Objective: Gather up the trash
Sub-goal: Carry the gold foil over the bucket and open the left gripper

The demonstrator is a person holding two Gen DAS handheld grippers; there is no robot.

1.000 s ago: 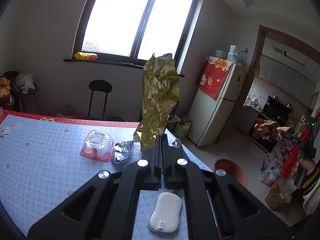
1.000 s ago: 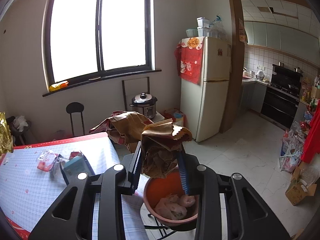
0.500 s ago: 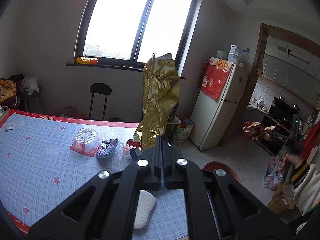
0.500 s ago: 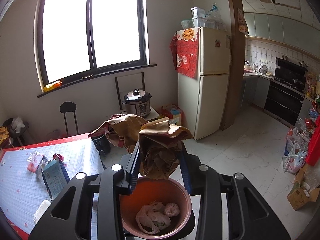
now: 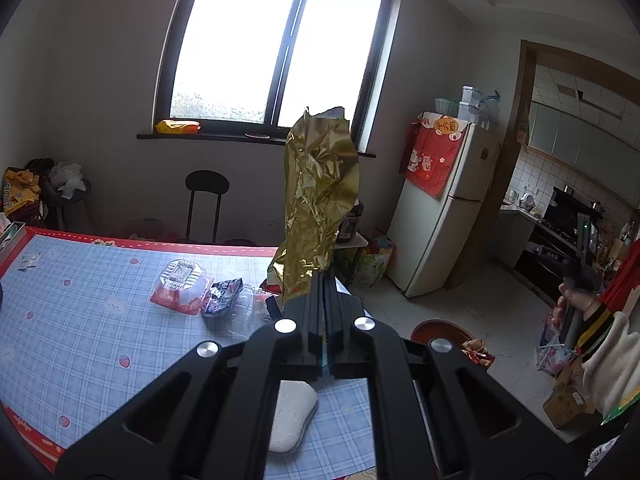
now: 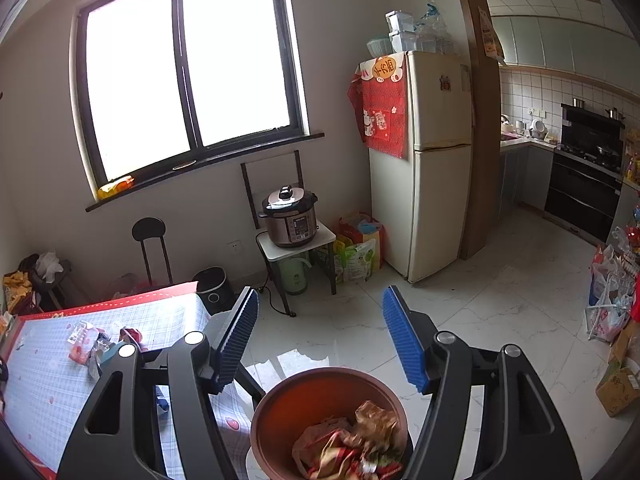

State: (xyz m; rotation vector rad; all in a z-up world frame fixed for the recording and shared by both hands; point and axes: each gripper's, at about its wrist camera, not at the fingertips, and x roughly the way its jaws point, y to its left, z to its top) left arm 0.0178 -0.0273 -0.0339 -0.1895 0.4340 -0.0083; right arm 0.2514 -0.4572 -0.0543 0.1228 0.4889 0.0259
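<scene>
The gold wrapper [image 5: 320, 196] stood up tall, pinched at its bottom by the left gripper [image 5: 324, 292], clenched tight on it above the desk [image 5: 80, 320]. The right gripper [image 6: 320, 336] hung over the red bin [image 6: 280, 412] w/ nothing between its blue pads [image 6: 400, 340]; jaws were opening. Crumpled paper trash [image 6: 360, 436] lay inside the bin. More wrappers [image 5: 224, 292] & a clear box [image 5: 180, 284] sat on the desk, a white sponge [image 5: 292, 416] near its edge.
</scene>
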